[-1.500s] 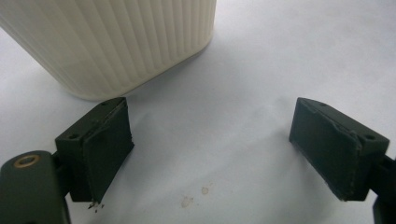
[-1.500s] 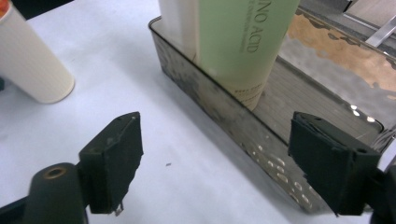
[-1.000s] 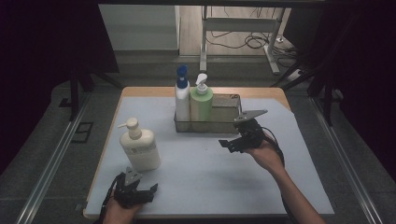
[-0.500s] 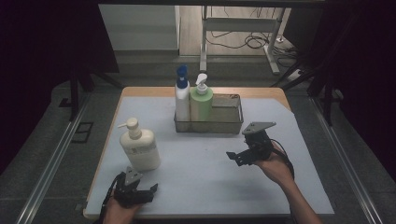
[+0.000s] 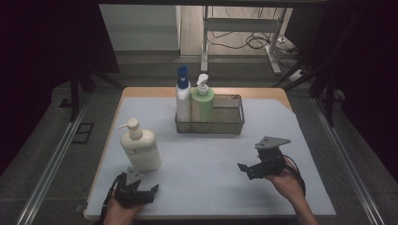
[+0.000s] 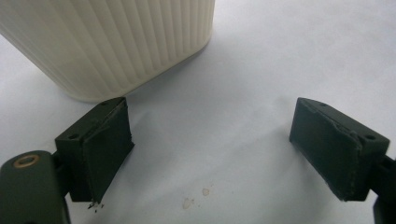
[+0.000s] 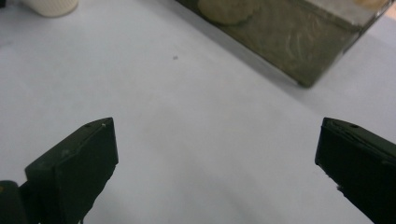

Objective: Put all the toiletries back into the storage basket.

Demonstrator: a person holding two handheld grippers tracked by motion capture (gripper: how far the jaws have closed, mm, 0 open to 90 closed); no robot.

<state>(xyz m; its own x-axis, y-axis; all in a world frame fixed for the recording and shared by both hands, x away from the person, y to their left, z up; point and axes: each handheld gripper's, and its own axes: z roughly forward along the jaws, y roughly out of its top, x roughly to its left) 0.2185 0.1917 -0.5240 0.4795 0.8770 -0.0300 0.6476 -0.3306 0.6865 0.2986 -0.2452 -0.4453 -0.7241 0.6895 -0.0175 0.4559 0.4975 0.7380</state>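
While your left gripper (image 5: 136,190) rests low at the near left corner of the worktop (image 5: 206,154), its jaws stand spread with nothing between them, and the cream ribbed pump bottle (image 5: 140,149) stands upright just beyond them. Seen from the left gripper view, that bottle's base (image 6: 116,44) sits just past your left jaw tip, close but apart from it. Your right gripper (image 5: 251,169) hangs over the near right part of the worktop, well apart from the wire basket (image 5: 229,123). Its jaws have just been opening and now stand wide, with only bare white sheet between them. At the far middle, the basket holds a blue-capped white bottle (image 5: 182,96) and a green pump bottle (image 5: 202,103), both upright in its left end, touching side by side.
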